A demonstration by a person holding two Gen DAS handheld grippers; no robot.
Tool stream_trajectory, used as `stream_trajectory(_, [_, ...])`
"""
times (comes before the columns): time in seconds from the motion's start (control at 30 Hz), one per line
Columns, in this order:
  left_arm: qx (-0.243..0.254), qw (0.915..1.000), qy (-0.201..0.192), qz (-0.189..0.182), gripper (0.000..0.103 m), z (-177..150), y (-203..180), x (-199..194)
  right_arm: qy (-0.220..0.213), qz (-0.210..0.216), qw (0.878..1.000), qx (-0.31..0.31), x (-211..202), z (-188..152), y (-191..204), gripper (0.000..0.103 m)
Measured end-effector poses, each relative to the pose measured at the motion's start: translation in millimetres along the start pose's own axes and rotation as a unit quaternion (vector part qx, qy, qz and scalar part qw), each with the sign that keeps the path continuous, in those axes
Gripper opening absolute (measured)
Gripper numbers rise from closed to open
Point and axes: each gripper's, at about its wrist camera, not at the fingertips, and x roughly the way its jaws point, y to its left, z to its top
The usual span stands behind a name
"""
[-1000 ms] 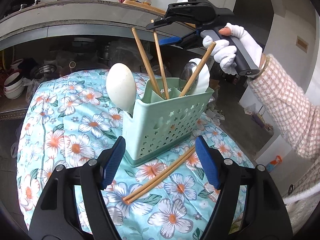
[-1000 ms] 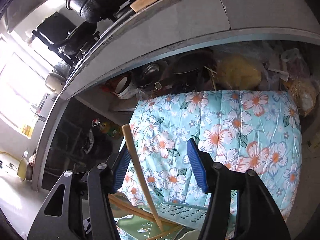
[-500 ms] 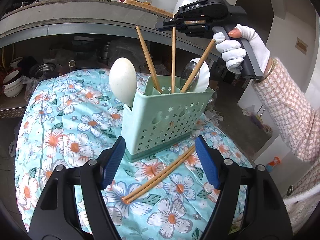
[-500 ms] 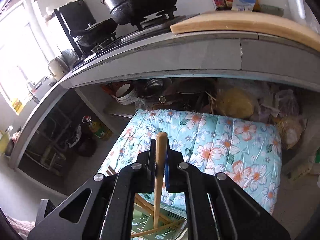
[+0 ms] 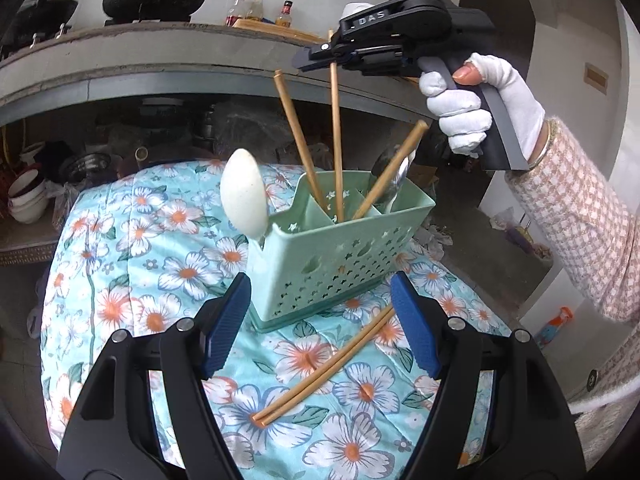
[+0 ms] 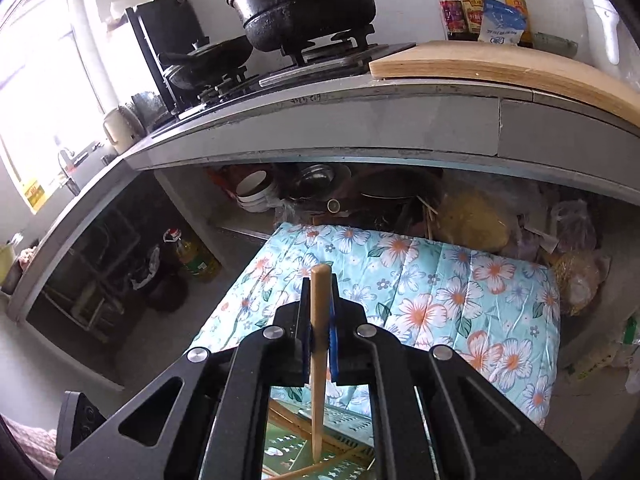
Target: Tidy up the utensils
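Right tongs (image 6: 319,354) clamped on thin wooden chopstick (image 5: 335,136) over green perforated plastic caddy (image 5: 336,256); left tongs (image 5: 320,324) apart, empty; wooden chopstick pair (image 5: 326,368) left on floral tabletop (image 5: 132,280).

Floral cloth (image 5: 132,264), black pot (image 6: 304,0) on stove, sauce bottles (image 6: 472,4), stacked bowls (image 5: 26,196)

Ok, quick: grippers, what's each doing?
Left gripper: open, holding nothing.
Right gripper: shut on a chopstick over the caddy.

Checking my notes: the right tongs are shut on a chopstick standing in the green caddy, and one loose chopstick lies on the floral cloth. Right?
Nearly. Two chopsticks, not one, lie on the floral cloth, as the left wrist view shows. The right tongs are indeed shut on a chopstick standing in the green caddy.
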Motion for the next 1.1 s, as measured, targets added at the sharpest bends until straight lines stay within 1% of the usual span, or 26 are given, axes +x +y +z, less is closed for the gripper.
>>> stream_trajectory(0.13, [0.043,0.9989,-0.014,0.009,0.068,6.0,-11.3,9.1,0.009,0.001,1.000,0.007,7.7,-2.0,-3.6,0.007])
stream_trajectory(0.27, [0.109,0.9930,-0.037,0.027,0.068,12.7,-26.3,21.8,0.007,0.005,1.000,0.016,7.7,-1.3,-9.0,0.006])
stream_trajectory(0.33, [0.138,0.9888,-0.041,0.039,0.065,14.8,-32.9,29.0,0.007,0.006,1.000,0.019,7.8,-1.1,-11.2,0.006])
stream_trajectory(0.43, [0.179,0.9819,-0.037,0.047,0.056,15.4,-42.7,41.9,0.009,0.010,1.000,0.026,10.3,-1.7,-15.8,0.006])
stream_trajectory(0.47, [0.190,0.9799,-0.033,0.050,0.052,14.5,-45.5,46.5,0.011,0.013,0.999,0.028,12.2,-2.6,-17.6,0.006])
stream_trajectory(0.5, [0.202,0.9771,-0.032,0.059,0.050,13.1,-48.5,51.6,0.013,0.015,0.999,0.031,14.2,-3.7,-19.5,0.006])
stream_trajectory(0.53, [0.215,0.9735,-0.032,0.070,0.049,11.7,-51.1,56.6,0.008,0.008,0.999,0.036,13.6,-3.9,-21.2,0.006])
stream_trajectory(0.57, [0.225,0.9706,-0.032,0.079,0.044,10.5,-52.2,60.1,-0.003,0.005,0.999,0.041,9.3,-1.8,-23.8,0.006])
stream_trajectory(0.6, [0.232,0.9685,-0.035,0.085,0.043,9.6,-53.1,62.3,-0.020,0.008,0.999,0.047,2.2,2.0,-27.4,0.006])
stream_trajectory(0.67, [0.239,0.9669,-0.037,0.082,0.042,8.2,-52.2,63.4,-0.050,0.023,0.997,0.062,-13.3,11.6,-36.6,0.006])
stream_trajectory(0.73, [0.245,0.9659,-0.036,0.076,0.040,7.5,-52.9,63.6,-0.045,0.023,0.997,0.065,-13.8,14.5,-38.3,0.006])
stream_trajectory(0.8, [0.249,0.9649,-0.036,0.076,0.040,5.7,-53.7,62.7,-0.034,0.009,0.998,0.048,-9.8,11.3,-31.3,0.006])
stream_trajectory(0.9, [0.246,0.9657,-0.037,0.076,0.040,4.7,-53.4,60.0,-0.041,-0.020,0.999,0.010,-12.5,2.0,-15.3,0.006])
stream_trajectory(1.0, [0.245,0.9656,-0.038,0.078,0.040,5.4,-54.4,60.4,-0.054,-0.028,0.998,-0.023,-17.5,-6.7,-1.9,0.007])
stream_trajectory(1.1, [0.247,0.9652,-0.036,0.079,0.040,5.8,-54.5,60.6,-0.054,-0.031,0.997,-0.054,-19.9,-16.6,11.3,0.007])
